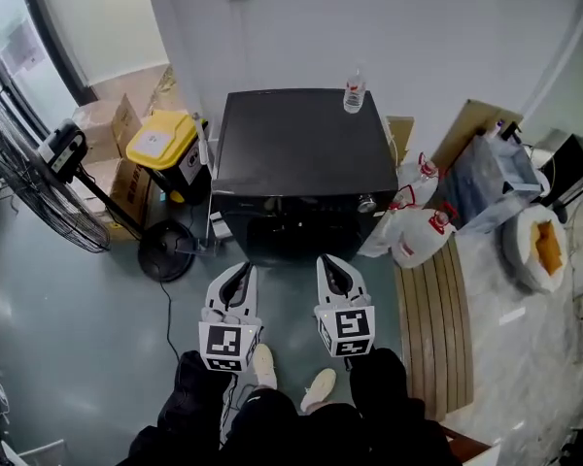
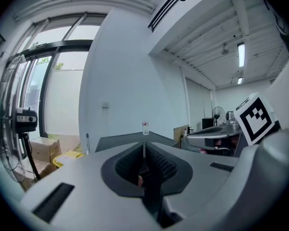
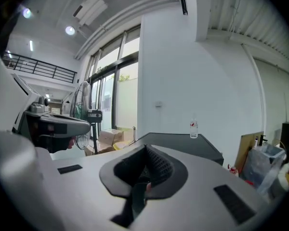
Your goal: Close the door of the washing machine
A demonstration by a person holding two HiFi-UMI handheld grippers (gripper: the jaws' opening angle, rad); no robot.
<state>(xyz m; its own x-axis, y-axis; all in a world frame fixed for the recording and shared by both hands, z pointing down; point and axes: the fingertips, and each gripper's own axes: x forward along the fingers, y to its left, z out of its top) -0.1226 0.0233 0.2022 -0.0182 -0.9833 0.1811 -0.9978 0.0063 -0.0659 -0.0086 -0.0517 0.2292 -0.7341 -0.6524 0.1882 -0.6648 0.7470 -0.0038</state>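
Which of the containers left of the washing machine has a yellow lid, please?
The bin right beside the washing machine: its lid is bright yellow, while the cardboard boxes further left are plain brown.

1. The washing machine (image 1: 301,149) is set against the white wall. Its flat dark top is bare except for a bottle (image 1: 354,93) at the back right corner.
2. The left side is crowded by a yellow bin (image 1: 165,144), with cardboard boxes (image 1: 102,124) behind it.
3. Further left a standing fan (image 1: 34,178) is placed; its round base (image 1: 167,250) lies near the machine's front left corner.
4. The right side is hemmed in by white bags (image 1: 418,226) just beside the front right corner, and a slatted wooden board (image 1: 435,318) is laid on the floor there.
5. Bare floor (image 1: 287,294) is left open in front of the machine.
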